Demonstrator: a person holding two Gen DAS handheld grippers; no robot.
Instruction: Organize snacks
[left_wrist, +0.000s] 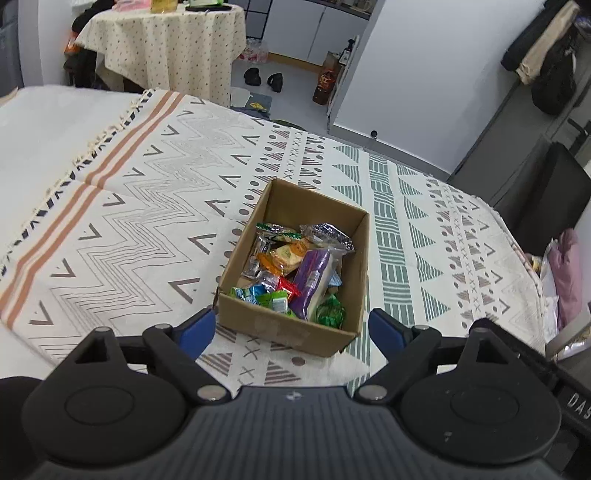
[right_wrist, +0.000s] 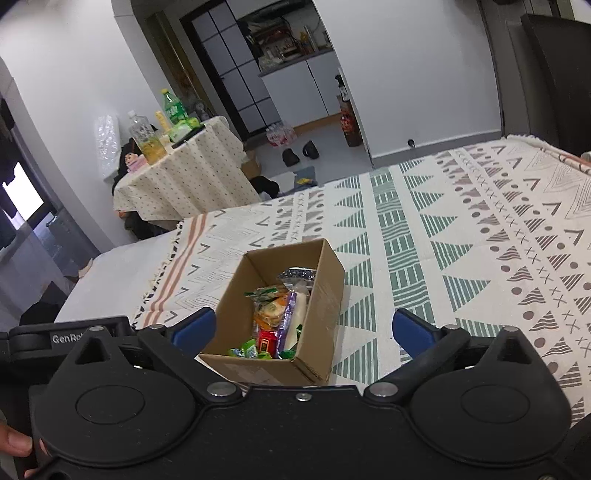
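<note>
Left wrist view is showing the left hand-held gripper hanging spread and empty just short of the cardboard box, which is sitting on the patterned cloth — snack packets are filling it. The right hand-held gripper is gaping too, holding nothing. Those wrappers are probably light, crinkly and slippery — pinching the purple pack mid-body looks safest.

An open cardboard box sat upright on the patterned cloth — filled with wrapped snacks, a purple-and-white packet lying lengthwise among green, red and orange wrappers.
</note>
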